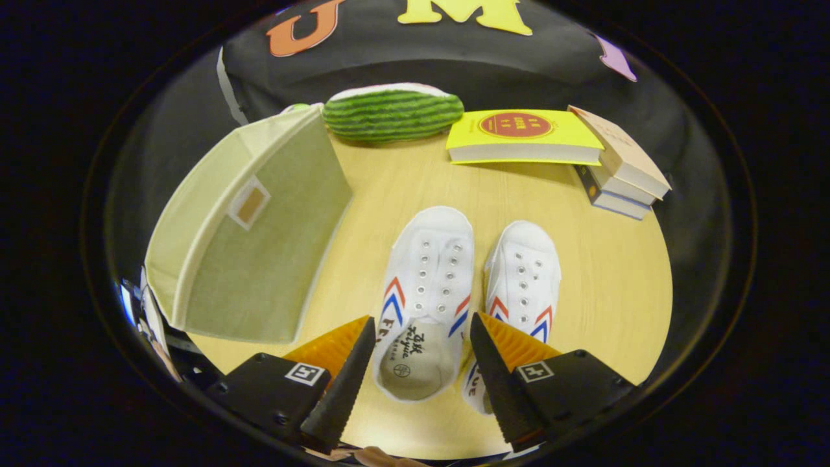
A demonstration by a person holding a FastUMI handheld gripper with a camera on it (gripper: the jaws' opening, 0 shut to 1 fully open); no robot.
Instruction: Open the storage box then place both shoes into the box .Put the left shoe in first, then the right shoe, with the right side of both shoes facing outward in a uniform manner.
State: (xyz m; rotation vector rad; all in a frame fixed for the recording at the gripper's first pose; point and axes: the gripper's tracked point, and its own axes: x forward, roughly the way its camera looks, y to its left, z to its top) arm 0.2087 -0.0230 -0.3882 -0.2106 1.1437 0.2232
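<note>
Two white slip-on shoes with red and blue chevrons stand side by side on the round wooden table (583, 272), toes pointing away from me. The left shoe (425, 285) has its heel opening between my two fingers; the right shoe (524, 279) lies beside it, its heel partly hidden behind one finger. My gripper (421, 331) hovers over the left shoe's heel, open, with both fingers apart from the shoe's sides. A beige fabric storage box (253, 240) sits to the left of the shoes; its lid state is unclear from this angle.
A green striped watermelon-shaped cushion (392, 113) lies at the far side of the table behind the box. A yellow book (519, 133) and a stack of books (622, 165) lie beyond the shoes to the right. Bare wood surrounds the shoes.
</note>
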